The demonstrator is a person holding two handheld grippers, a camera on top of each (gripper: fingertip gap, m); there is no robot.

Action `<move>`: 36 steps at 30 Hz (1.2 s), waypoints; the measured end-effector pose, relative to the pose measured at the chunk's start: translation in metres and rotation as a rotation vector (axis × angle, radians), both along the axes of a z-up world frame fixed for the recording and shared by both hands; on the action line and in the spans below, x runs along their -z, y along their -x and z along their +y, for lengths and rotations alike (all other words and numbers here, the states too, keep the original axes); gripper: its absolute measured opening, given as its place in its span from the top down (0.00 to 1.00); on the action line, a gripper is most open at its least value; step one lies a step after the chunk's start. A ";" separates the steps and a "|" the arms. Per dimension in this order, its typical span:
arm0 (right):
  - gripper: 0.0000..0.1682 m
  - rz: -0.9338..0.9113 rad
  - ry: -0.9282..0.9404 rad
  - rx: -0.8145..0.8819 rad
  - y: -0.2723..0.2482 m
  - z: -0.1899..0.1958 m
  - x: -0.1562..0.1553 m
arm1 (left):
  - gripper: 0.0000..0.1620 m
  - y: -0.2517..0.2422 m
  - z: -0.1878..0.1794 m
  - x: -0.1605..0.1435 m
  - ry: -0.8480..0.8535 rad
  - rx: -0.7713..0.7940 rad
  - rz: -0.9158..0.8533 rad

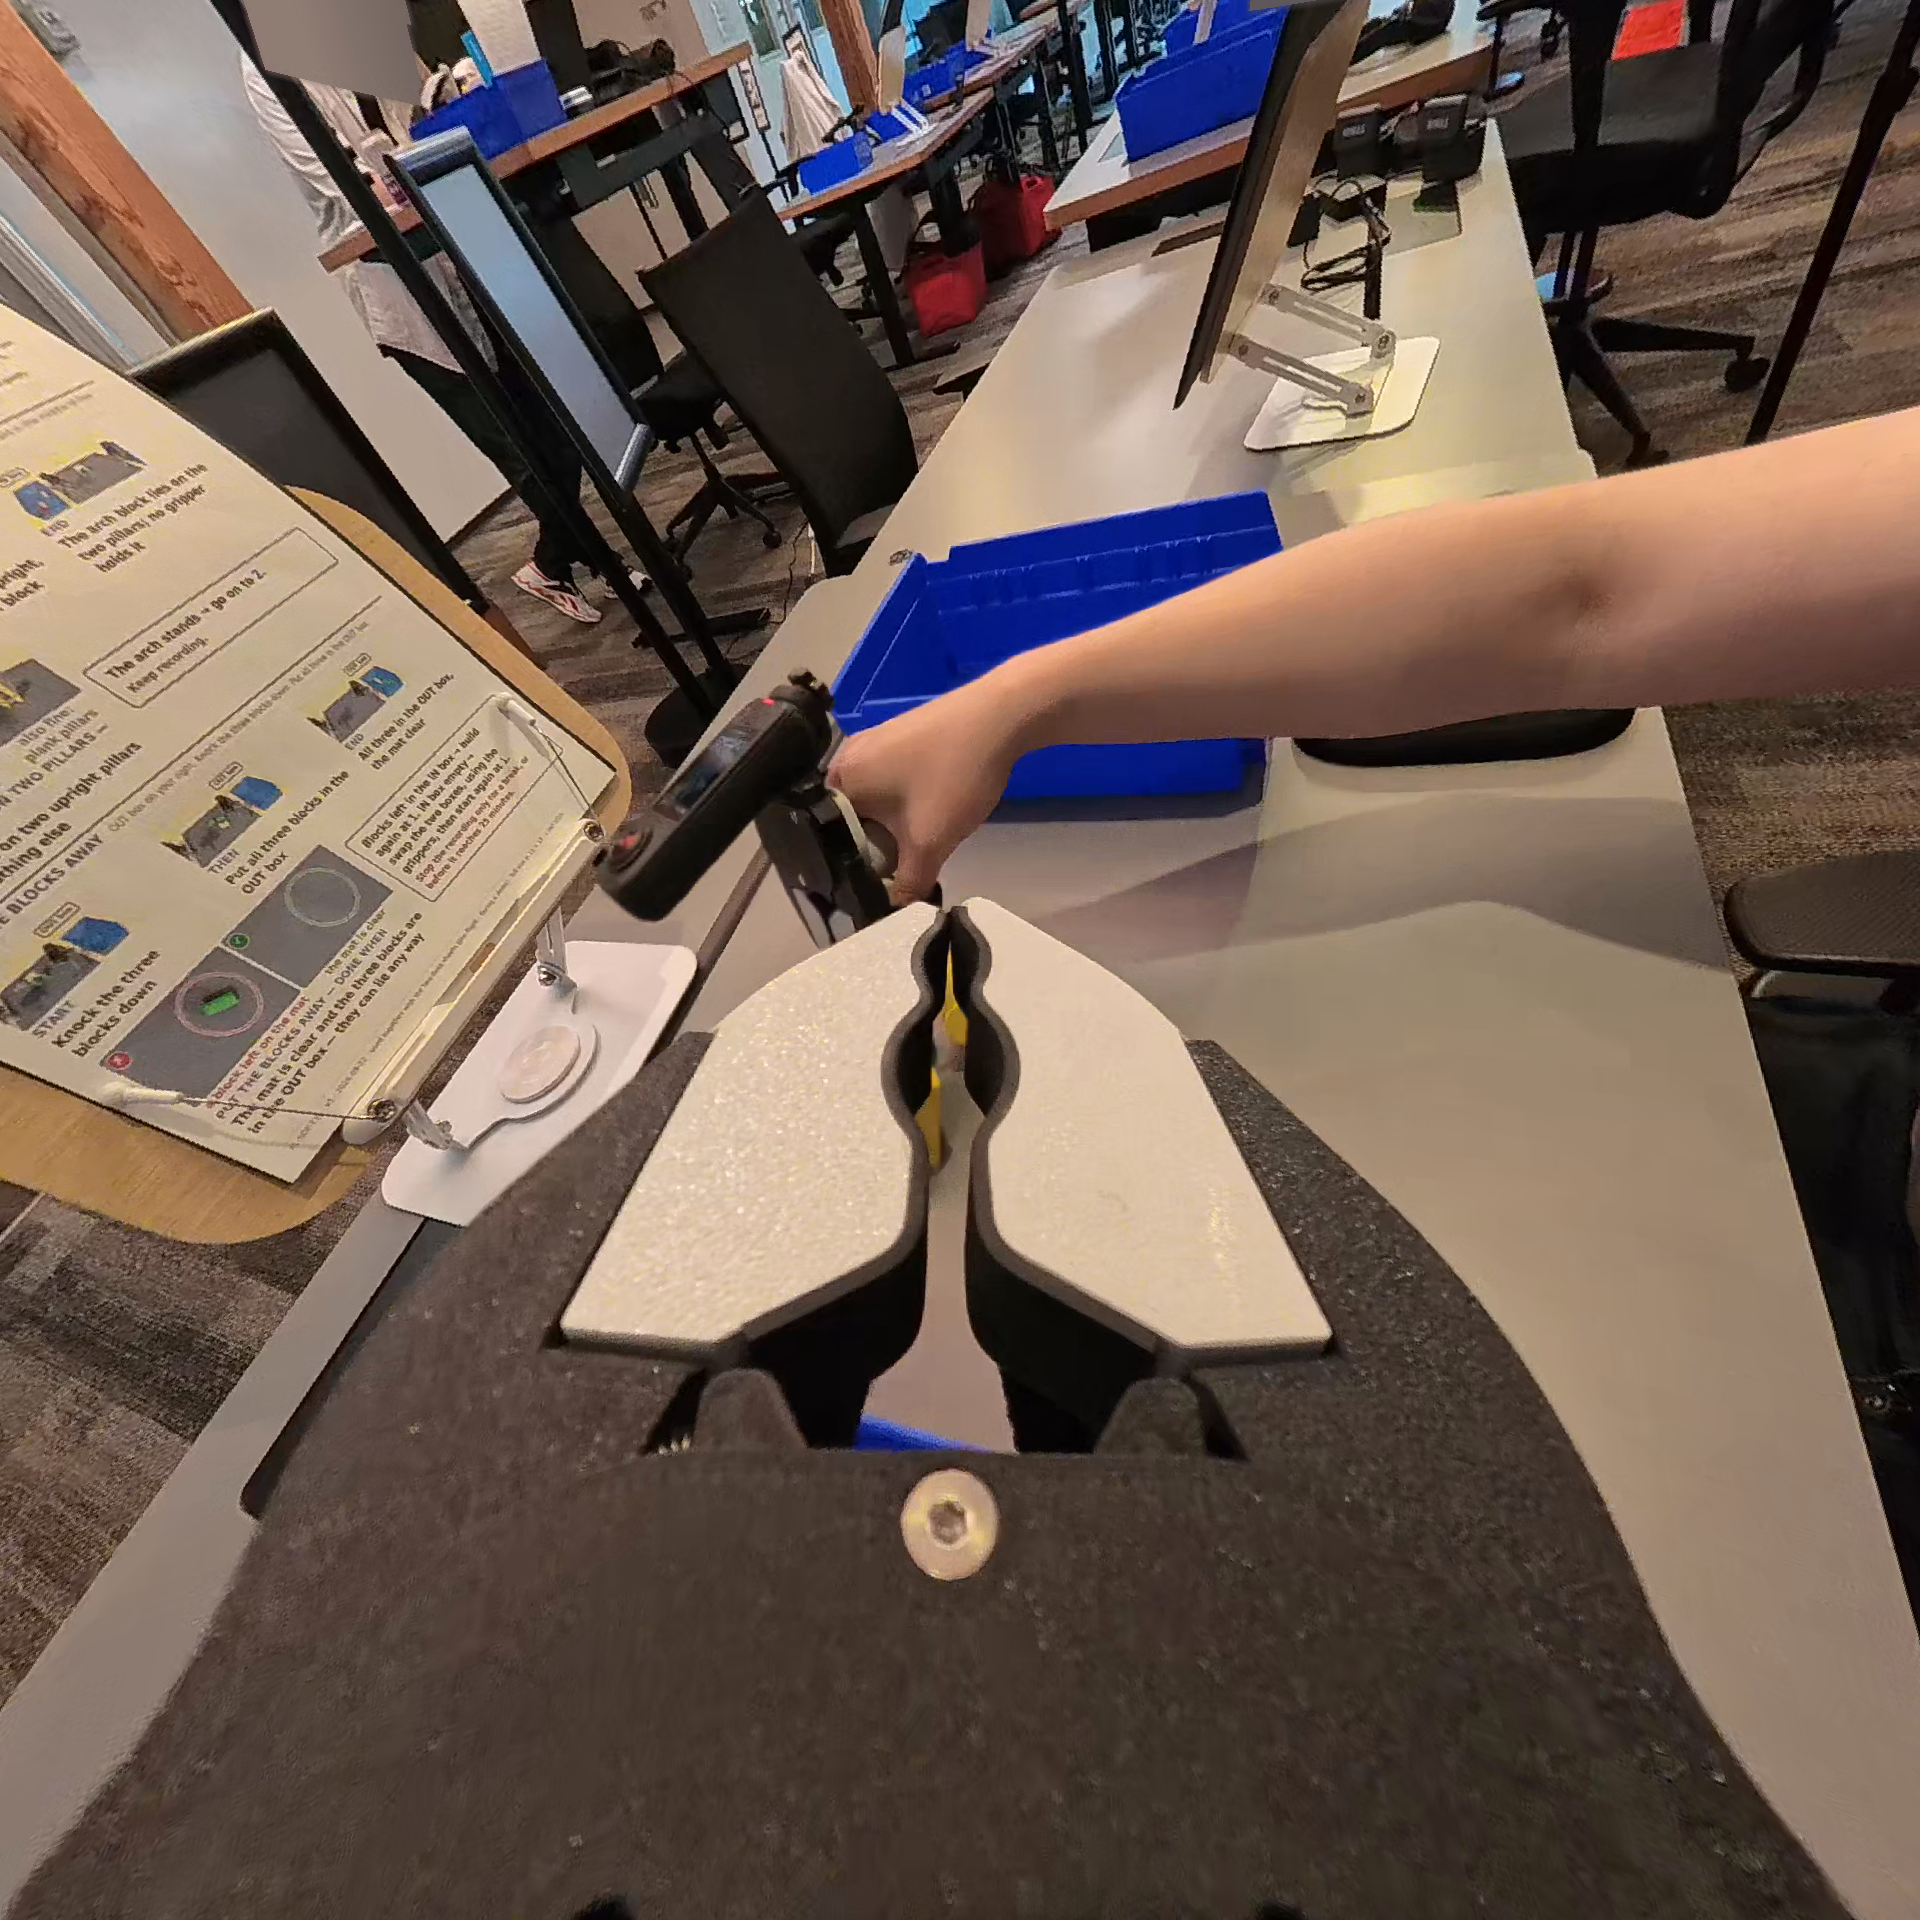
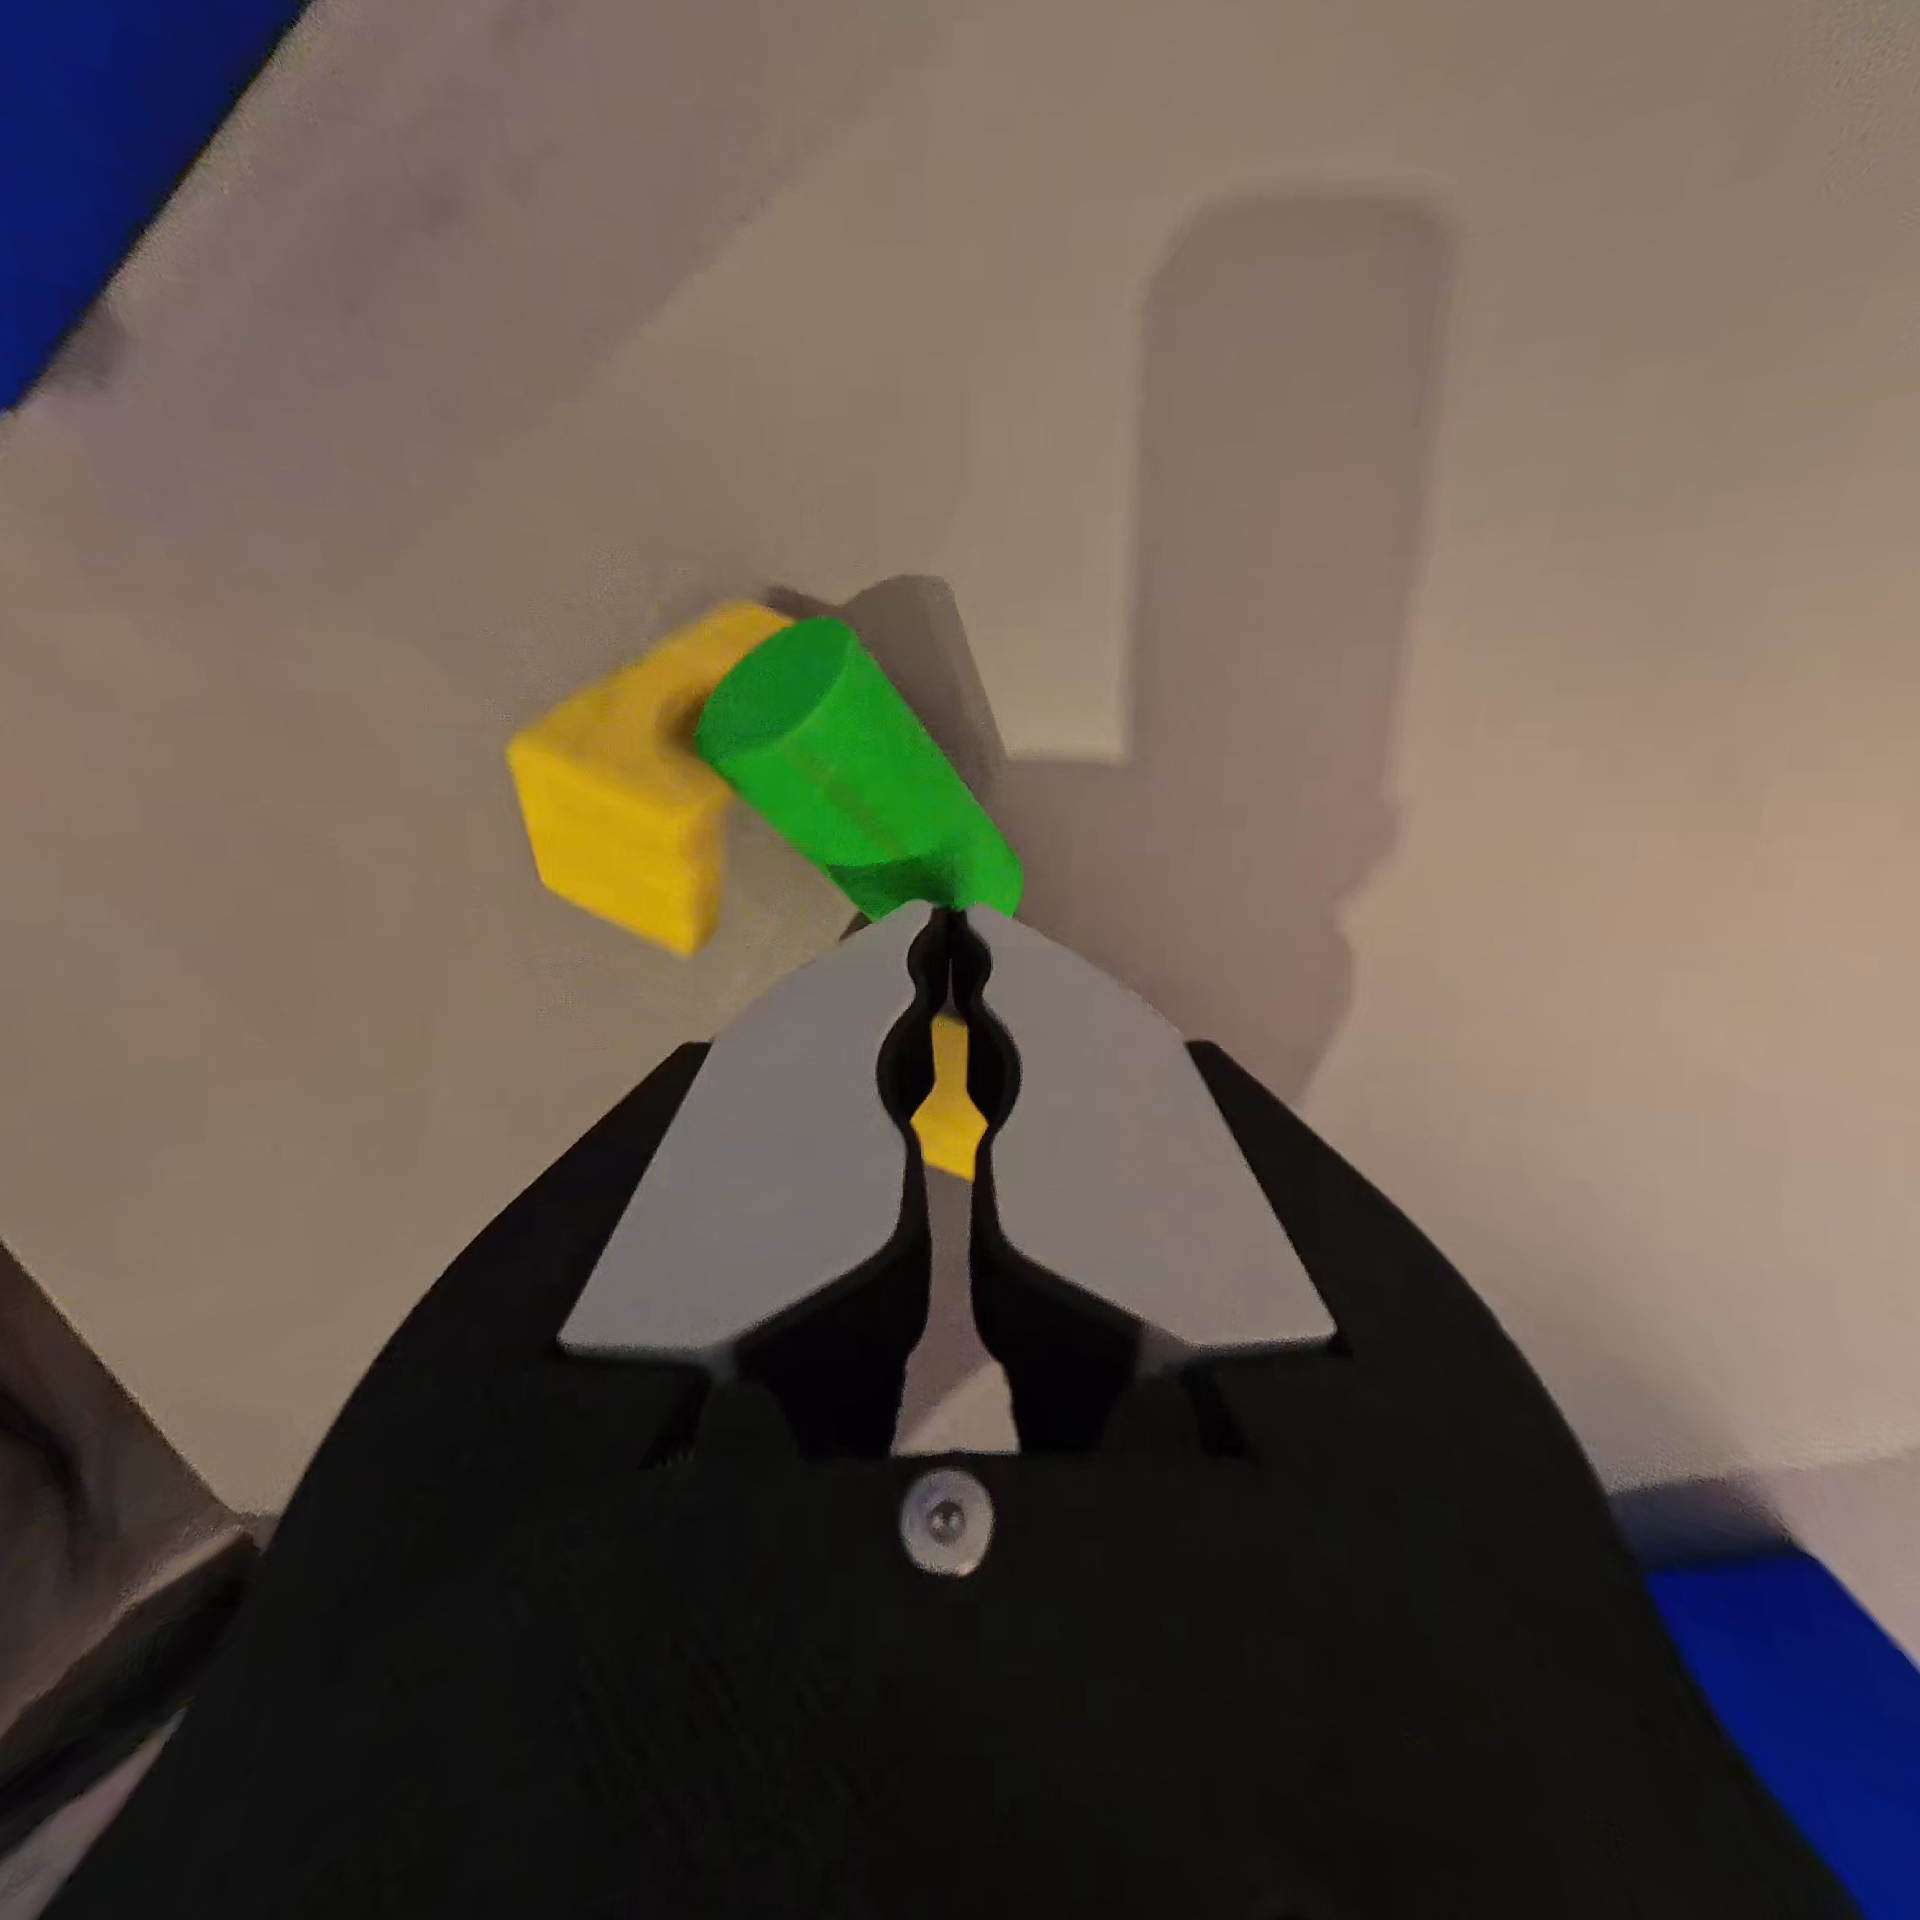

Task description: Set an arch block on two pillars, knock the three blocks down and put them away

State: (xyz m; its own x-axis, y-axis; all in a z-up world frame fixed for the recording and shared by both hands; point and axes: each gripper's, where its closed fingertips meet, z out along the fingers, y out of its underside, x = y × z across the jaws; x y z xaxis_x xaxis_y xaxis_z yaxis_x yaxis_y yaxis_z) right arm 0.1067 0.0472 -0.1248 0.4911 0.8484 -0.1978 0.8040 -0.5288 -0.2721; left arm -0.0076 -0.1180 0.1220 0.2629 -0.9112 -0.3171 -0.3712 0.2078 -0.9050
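Observation:
In the right wrist view my right gripper [image 2: 951, 920] is shut and empty, its tips against the near end of a green cylinder [image 2: 852, 769]. The cylinder is tilted and leans on a yellow arch block [image 2: 613, 810] lying on the grey table. Another yellow piece [image 2: 951, 1112] shows through the gap between the fingers, below them. In the left wrist view my left gripper [image 1: 951, 920] is shut, with a yellow block [image 1: 935, 1112] showing through its finger gap, underneath. The right gripper [image 1: 831, 883] and the hand holding it sit just beyond my left tips.
A blue bin [image 1: 1060, 623] stands on the table behind the hand. An instruction board [image 1: 239, 810] on a stand is at the left, and a monitor stand [image 1: 1340, 384] is farther back. Blue bin corners [image 2: 83, 156] show top left and bottom right in the right wrist view. Tip to tip, the grippers are about 30 centimeters apart.

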 end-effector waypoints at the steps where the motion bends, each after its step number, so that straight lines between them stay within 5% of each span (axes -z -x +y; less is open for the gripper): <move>1: 1.00 -0.031 -0.037 -0.034 0.006 -0.003 -0.004 | 1.00 0.000 0.001 0.001 0.002 -0.004 0.003; 8: 0.99 0.083 -0.333 -0.109 0.036 -0.022 -0.074 | 0.97 0.005 0.005 0.004 0.033 -0.047 0.015; 10: 0.85 0.138 -0.384 -0.079 0.030 -0.037 -0.079 | 0.91 0.011 0.013 0.008 0.034 -0.113 0.048; 13: 0.60 0.130 -0.457 0.055 0.000 -0.050 -0.061 | 0.86 0.019 0.021 0.014 0.026 -0.183 0.093; 19: 0.44 0.038 -0.384 0.321 -0.060 -0.081 0.004 | 0.81 0.027 0.023 0.037 0.065 -0.220 0.224; 28: 0.45 0.022 -0.375 0.393 -0.078 -0.090 0.031 | 0.78 0.027 0.031 0.098 0.103 -0.239 0.558; 32: 0.45 0.255 -0.605 0.102 -0.008 -0.117 -0.005 | 0.78 0.026 0.032 0.099 0.103 -0.234 0.559; 36: 0.52 0.256 -0.700 -0.142 0.049 -0.139 0.003 | 0.79 0.028 0.029 0.088 0.102 -0.231 0.503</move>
State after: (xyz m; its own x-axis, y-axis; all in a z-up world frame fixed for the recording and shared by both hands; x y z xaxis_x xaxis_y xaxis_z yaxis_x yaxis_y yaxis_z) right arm 0.0574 -0.0917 -0.1281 0.3790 0.8694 0.3171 0.7178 -0.0600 -0.6936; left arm -0.0360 -0.0889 0.0336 0.2980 -0.8805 -0.3687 -0.7880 -0.0089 -0.6156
